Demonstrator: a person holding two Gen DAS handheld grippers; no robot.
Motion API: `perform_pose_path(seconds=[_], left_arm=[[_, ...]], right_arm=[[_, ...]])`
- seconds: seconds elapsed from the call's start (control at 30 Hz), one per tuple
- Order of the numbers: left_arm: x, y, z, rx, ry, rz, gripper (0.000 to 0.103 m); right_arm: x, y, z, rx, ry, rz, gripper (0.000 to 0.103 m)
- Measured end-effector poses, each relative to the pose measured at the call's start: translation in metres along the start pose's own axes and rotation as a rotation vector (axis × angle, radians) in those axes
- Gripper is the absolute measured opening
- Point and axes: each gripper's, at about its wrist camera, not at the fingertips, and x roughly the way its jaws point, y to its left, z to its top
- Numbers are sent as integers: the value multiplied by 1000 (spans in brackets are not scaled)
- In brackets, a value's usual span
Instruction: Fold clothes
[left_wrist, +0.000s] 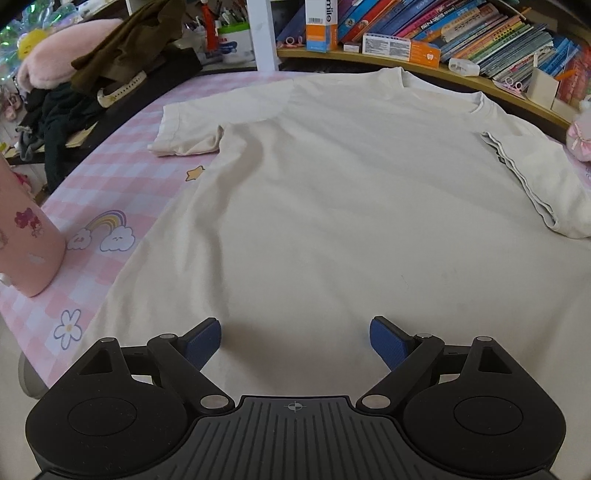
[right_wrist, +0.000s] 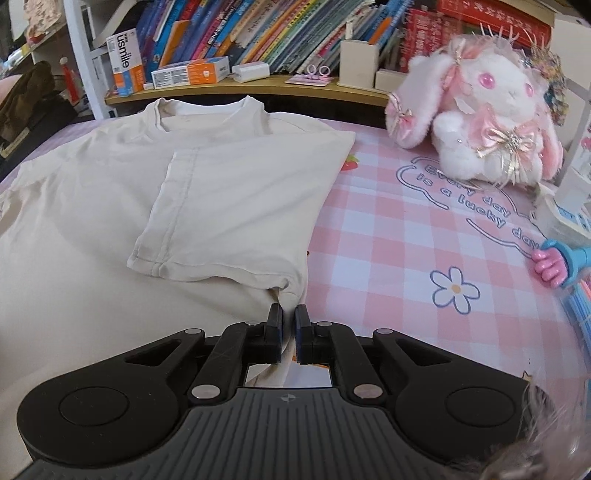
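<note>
A cream T-shirt lies spread on the pink checked tablecloth, collar toward the bookshelf. Its left sleeve sticks out flat; its right sleeve is folded inward over the body. My left gripper hovers open over the shirt's lower middle, nothing between its blue pads. In the right wrist view my right gripper is shut on the T-shirt, pinching the side edge just below the folded sleeve; cloth runs back between the fingers.
A pink bottle stands at the table's left edge. Dark clothes pile up at the back left. A plush rabbit sits at the right, a toy hand beside it. A bookshelf borders the far side.
</note>
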Motion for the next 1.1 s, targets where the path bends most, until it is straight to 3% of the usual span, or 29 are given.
perform_pose_path(seconds=[0.57,0.9,1.03,1.1], left_arm=[[5,45,24,-56,-57,-2,89],[29,86,48,-135,-59,-94,87],[42,102,59,-165,-53,-140,86],[50,106,64,-166,-47,-163,86]], right_arm=[[1,7,4,41,21,-39,9],[-4,14,0,168,39,-108,15],[-8,20,-4,230,43,-144,27],[-9,23,-6,250,46,-160,28]])
